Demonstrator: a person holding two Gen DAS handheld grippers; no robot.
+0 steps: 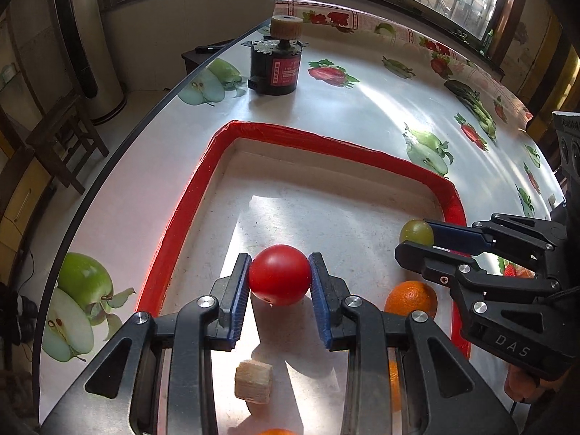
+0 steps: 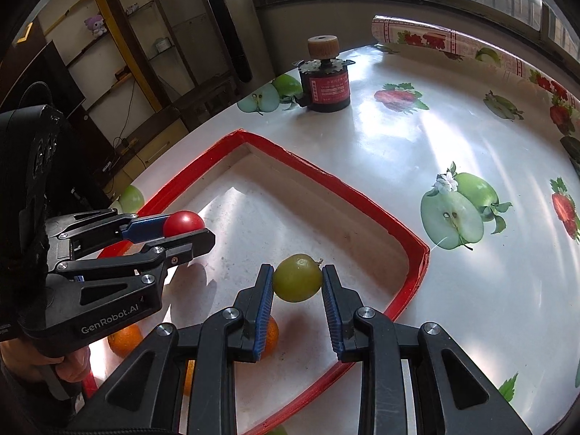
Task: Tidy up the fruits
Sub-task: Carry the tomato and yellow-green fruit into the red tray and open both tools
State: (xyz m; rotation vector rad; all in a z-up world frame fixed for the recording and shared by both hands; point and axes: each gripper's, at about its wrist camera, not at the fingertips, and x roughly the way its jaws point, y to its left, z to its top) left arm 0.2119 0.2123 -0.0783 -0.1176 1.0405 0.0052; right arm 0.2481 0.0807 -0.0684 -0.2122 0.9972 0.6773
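The left gripper is clamping a red fruit and the right gripper is clamping a green fruit, both hanging over the red-rimmed tray, seemingly for dropping beside the oranges already lying inside. A small wooden block is also sitting in the tray. Each fruit is being pinched at its widest, probably to stop it rolling out. The casings are reading "DAS" and "GenRobot.AI"; the black motor is wearing a red label, too small for reading.
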